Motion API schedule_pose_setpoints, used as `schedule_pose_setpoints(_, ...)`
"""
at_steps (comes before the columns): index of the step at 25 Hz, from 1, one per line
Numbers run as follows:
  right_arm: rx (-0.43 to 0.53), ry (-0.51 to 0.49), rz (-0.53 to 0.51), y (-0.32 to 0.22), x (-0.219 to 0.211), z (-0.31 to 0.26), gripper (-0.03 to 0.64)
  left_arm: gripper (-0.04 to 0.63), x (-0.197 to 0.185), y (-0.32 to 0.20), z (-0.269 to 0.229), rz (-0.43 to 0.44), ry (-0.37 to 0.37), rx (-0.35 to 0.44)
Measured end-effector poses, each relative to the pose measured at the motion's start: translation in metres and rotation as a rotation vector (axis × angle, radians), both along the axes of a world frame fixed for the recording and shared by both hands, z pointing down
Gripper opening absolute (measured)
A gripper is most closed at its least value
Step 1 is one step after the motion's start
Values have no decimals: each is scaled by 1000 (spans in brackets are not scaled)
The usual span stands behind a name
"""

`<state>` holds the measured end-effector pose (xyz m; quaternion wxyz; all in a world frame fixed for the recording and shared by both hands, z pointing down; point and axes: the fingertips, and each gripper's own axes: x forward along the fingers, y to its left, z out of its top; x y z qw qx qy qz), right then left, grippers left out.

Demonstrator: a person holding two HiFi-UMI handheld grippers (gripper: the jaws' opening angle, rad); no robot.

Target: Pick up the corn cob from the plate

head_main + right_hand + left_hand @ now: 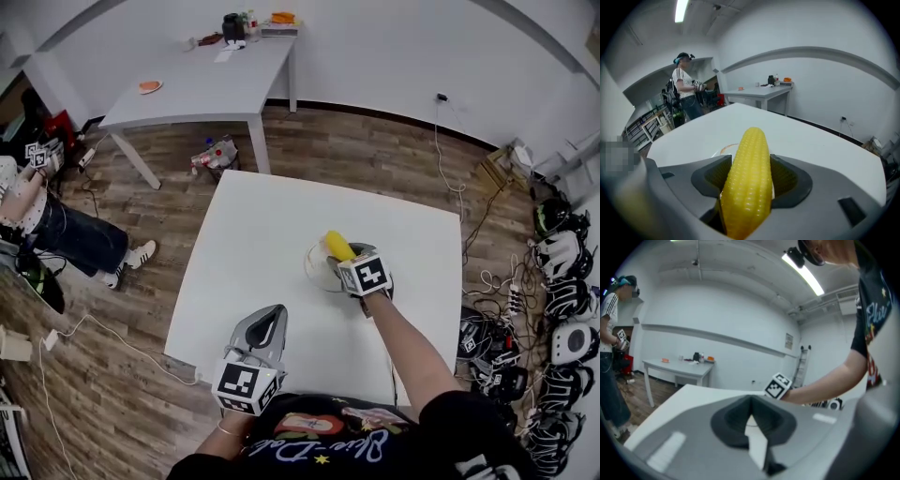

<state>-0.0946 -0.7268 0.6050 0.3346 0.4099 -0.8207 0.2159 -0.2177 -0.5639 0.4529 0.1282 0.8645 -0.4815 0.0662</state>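
Note:
A yellow corn cob (pixel 337 246) sticks up and away from my right gripper (pixel 349 261), whose jaws are shut on its lower half. In the right gripper view the corn cob (pixel 747 183) fills the gap between the dark pads (pixel 712 176). Just under and to the left of it lies the white plate (pixel 314 267), its rim (pixel 723 150) showing past the cob. I cannot tell whether the cob still touches the plate. My left gripper (pixel 274 314) hovers near the white table's (pixel 253 225) front edge, shut and holding nothing, with its tip (pixel 751 404) aimed toward the right arm.
A grey table (pixel 202 84) stands at the back with an orange dish (pixel 150 86) and small items. A person (pixel 56 234) stands on the wood floor at left. Cables and stacked gear (pixel 558 281) crowd the floor at right.

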Motion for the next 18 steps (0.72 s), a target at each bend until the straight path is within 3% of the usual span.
schedule_pose_setpoints(3, 81, -166, 98, 3, 13, -42, 255, -2, 4, -6, -5, 13, -4, 21)
schedule_pose_setpoints(6, 223, -360, 171, 17, 29, -101, 255, -2, 12, -15, -14, 33, -12, 51)
schedule_pose_setpoints(11, 466, -595, 172, 64, 52, -195, 255, -2, 26, -35, -31, 64, -11, 104)
schedule_pose_setpoints(15, 540, -668, 161, 100, 66, -222, 255, -2, 42, -47, -40, 100, -5, 130)
schedule_pose_setpoints(18, 539, -674, 191, 113, 78, -223, 255, -2, 56, -51, -44, 130, -11, 138)
